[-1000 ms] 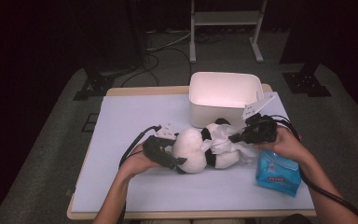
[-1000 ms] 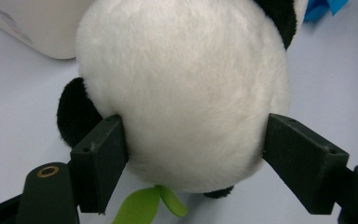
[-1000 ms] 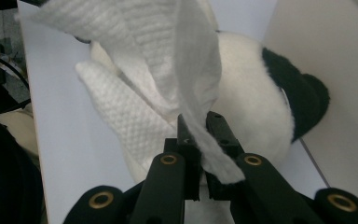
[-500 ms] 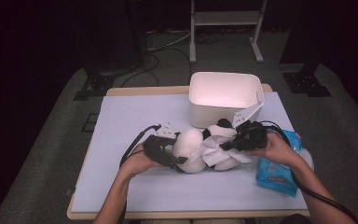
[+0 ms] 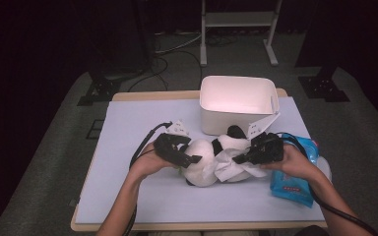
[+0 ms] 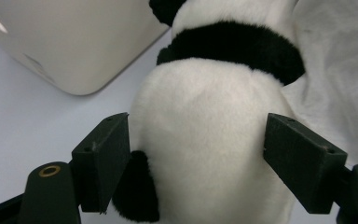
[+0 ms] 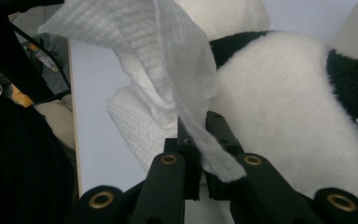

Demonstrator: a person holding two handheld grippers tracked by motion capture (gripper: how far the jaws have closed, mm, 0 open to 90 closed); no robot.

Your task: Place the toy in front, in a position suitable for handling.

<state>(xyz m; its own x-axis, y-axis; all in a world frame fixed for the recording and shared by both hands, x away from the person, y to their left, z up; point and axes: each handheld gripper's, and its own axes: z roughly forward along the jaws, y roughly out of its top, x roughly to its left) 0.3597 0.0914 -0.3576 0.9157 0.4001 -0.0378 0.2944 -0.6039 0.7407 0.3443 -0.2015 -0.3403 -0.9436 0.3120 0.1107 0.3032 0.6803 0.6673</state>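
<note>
White wipe [image 5: 234, 168] now pressed closer against the panda [image 5: 204, 156].

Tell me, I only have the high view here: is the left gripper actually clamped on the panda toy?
Observer: The left gripper has its jaws spread wide on either side of the panda toy; whether the pads touch the fur is hard to tell.
Operator: And the right one, is it holding that white wipe?
Observer: Yes, the right gripper is shut on a fold of the white wipe, which drapes against the panda's white fur.
Operator: What sits behind the panda from the left gripper's side?
Observer: The rounded corner of the white bin, apart from the toy, with bare table between them.
</note>
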